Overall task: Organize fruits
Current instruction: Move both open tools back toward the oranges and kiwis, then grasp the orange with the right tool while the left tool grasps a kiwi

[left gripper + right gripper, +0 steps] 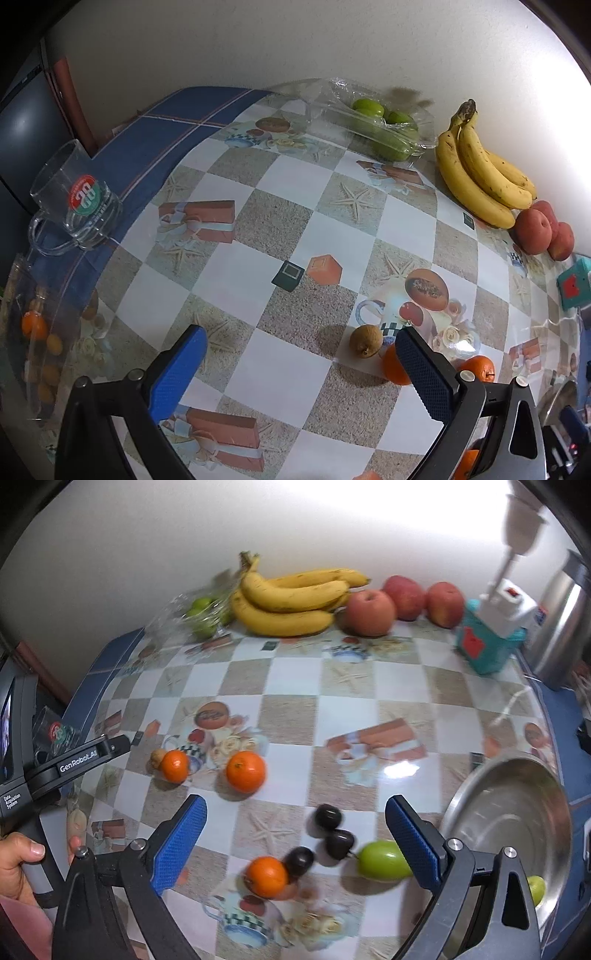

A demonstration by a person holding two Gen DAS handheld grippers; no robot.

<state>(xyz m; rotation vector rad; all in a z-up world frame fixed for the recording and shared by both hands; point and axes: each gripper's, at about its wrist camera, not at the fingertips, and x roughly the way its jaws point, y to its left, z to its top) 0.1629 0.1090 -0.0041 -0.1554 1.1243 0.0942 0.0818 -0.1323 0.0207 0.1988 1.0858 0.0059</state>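
I see bananas (291, 602) and red apples (369, 613) along the top of the right wrist frame. Three oranges (245, 771), three dark plums (328, 818) and a green fruit (380, 860) lie lower centre; a steel bowl (480, 805) sits at lower right.

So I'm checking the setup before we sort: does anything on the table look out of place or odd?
Mostly loose fruit, unsorted. The glass mug sits at the table's left edge, on the blue cloth past the checked cover. The clear plastic pack of green fruit is torn open and crumpled by the wall. The metal bowl holds one green fruit.
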